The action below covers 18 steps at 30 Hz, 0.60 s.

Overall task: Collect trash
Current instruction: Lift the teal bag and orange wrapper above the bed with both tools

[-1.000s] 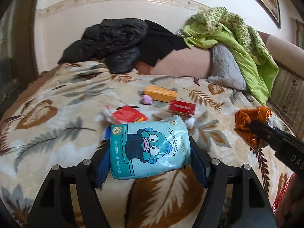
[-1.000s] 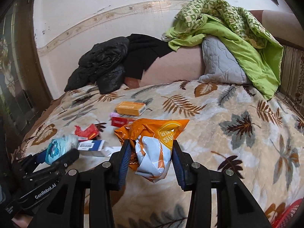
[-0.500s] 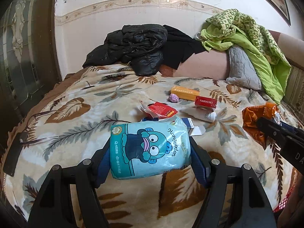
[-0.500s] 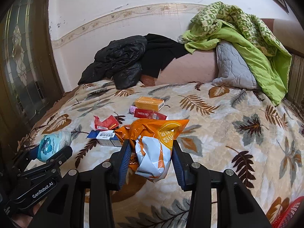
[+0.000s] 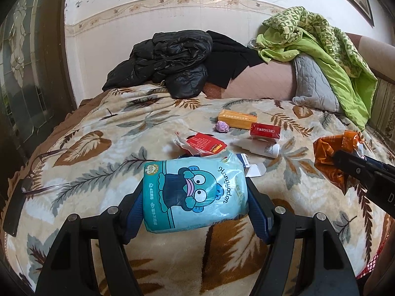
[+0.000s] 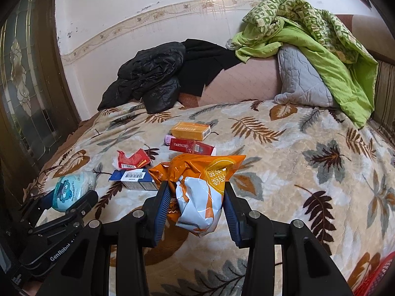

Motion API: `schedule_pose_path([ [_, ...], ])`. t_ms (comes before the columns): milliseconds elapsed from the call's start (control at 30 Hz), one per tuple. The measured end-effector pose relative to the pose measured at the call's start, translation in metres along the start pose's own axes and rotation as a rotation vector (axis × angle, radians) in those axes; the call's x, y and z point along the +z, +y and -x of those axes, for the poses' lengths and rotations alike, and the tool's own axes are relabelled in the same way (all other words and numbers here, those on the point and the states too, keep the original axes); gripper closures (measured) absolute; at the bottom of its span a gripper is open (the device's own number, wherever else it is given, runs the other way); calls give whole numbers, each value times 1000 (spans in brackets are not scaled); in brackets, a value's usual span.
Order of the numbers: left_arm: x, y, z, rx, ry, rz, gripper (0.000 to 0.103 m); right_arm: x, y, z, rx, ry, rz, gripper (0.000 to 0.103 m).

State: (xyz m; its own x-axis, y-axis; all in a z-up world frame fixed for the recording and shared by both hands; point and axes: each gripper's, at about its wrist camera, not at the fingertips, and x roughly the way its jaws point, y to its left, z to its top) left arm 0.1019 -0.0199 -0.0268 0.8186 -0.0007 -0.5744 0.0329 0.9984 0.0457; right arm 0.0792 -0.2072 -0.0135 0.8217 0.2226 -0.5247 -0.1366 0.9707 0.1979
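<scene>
1. Left gripper (image 5: 195, 204) is clamped on a teal tissue pack (image 5: 195, 193) printed with a cartoon fish face, squeezed between the blue pads and held above the leaf-patterned blanket (image 5: 98, 153) on the bed.
2. Right gripper (image 6: 196, 212) is clamped on a crumpled orange-and-white snack bag (image 6: 202, 187), also lifted off the blanket; in the left wrist view that bag shows at the right edge.
3. Loose trash lies near the middle of the bed: an orange carton (image 6: 190, 130), a red cigarette box (image 6: 191, 147) just in front of it, and a small pink wad (image 5: 222, 126) beside them.
4. Nearer the grippers are a torn red wrapper (image 6: 132, 160), a blue-and-white box (image 6: 134, 178) with a barcode, and a white bottle (image 5: 256, 146) lying on its side.
5. Black jackets (image 5: 170, 61) are heaped at the head of the bed, with a green quilt (image 6: 308, 39) draped over a grey pillow (image 6: 301, 81).
6. Eyeglasses (image 5: 39, 172) rest on the blanket near its left edge.
</scene>
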Motion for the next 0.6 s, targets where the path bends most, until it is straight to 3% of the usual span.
schedule_pose_path([
  [600,4,-17,19,-34,-34,-44,31,5,-9,27,18,-39,-47,58],
])
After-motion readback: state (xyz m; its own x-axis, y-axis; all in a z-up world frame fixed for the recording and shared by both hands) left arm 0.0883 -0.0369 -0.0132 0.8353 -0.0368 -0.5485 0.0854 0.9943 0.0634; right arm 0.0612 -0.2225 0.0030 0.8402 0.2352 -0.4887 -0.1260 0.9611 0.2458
